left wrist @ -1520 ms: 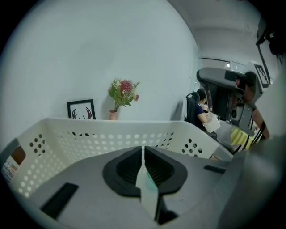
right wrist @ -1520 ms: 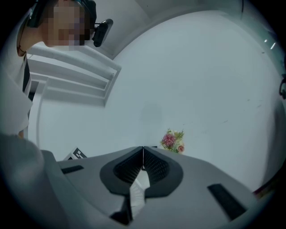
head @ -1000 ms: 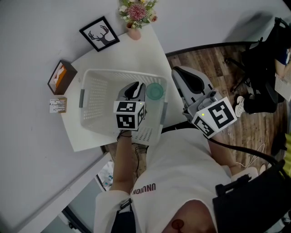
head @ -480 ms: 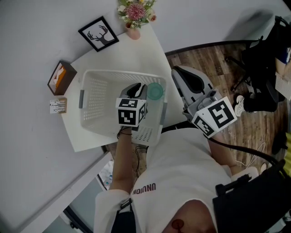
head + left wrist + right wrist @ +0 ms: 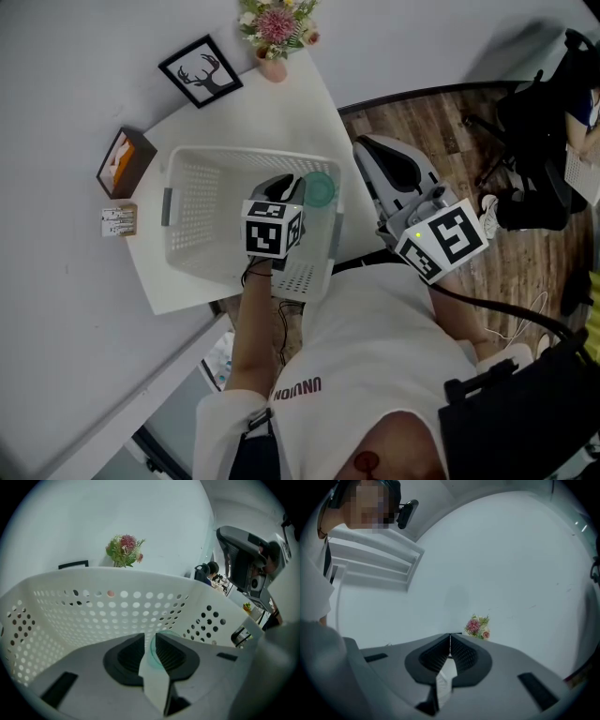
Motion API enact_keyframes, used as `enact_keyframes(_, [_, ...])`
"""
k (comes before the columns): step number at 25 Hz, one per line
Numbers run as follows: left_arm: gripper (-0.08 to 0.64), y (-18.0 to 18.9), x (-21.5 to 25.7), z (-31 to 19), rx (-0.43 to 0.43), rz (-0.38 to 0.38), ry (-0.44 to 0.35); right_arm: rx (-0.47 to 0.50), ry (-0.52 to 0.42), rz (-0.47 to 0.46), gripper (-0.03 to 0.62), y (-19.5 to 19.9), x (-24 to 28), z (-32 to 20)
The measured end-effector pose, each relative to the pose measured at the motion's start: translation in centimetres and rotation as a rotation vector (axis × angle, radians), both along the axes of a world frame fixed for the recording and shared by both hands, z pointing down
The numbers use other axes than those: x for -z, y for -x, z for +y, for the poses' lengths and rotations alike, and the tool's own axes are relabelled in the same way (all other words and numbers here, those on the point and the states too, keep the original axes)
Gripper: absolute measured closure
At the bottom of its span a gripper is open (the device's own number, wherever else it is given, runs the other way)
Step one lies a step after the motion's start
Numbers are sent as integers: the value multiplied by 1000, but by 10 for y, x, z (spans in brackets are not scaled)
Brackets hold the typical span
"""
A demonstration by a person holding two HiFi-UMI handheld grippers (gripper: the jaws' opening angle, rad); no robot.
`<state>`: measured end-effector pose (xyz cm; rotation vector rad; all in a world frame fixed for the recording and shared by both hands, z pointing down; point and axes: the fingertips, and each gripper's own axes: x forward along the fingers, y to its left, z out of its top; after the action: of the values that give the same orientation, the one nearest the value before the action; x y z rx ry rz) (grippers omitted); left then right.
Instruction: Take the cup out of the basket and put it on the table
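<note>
A white perforated basket (image 5: 187, 155) stands on the white table (image 5: 314, 103). A pale green cup (image 5: 319, 188) stands upright in its right corner. My left gripper (image 5: 292, 184) reaches down into the basket, shut on the cup's wall. In the left gripper view the cup's rim (image 5: 152, 648) runs between the pads of the left gripper (image 5: 151, 639), with the basket's wall (image 5: 117, 606) around it. My right gripper (image 5: 375, 152) hangs beside the table's right edge, over the floor. In its own view the right gripper (image 5: 450, 637) is shut with nothing in it.
A flower pot (image 5: 275, 33), a framed deer picture (image 5: 200, 71), a brown box (image 5: 125, 161) and a small card box (image 5: 118, 220) stand round the basket. Dark chairs (image 5: 539, 122) stand on the wooden floor at right. A person sits beyond the basket (image 5: 206, 571).
My left gripper's marker cube has edged slightly up the view, farther into the basket. The cup stays about where it was. The right gripper has not moved.
</note>
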<state>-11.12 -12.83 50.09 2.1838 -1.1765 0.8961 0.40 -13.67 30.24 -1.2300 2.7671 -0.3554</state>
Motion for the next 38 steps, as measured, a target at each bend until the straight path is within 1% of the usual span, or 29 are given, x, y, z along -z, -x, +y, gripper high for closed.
enact_keyframes(8, [477,0,-15,2,-2,-21,45,-10,5,2,572,-2,-1,-1])
enact_keyframes(17, [476,0,-24,3,1,-35,68,-12,5,2,572,-3,-1,-1])
enact_keyframes(24, [477,-2,-31,7,-12,-49,92,-10,4,2,572,-2,-1,-1])
enact_keyframes(38, [477,-5,-37,8,-9,-38,115,-20,10,-3,572,-4,-2,-1])
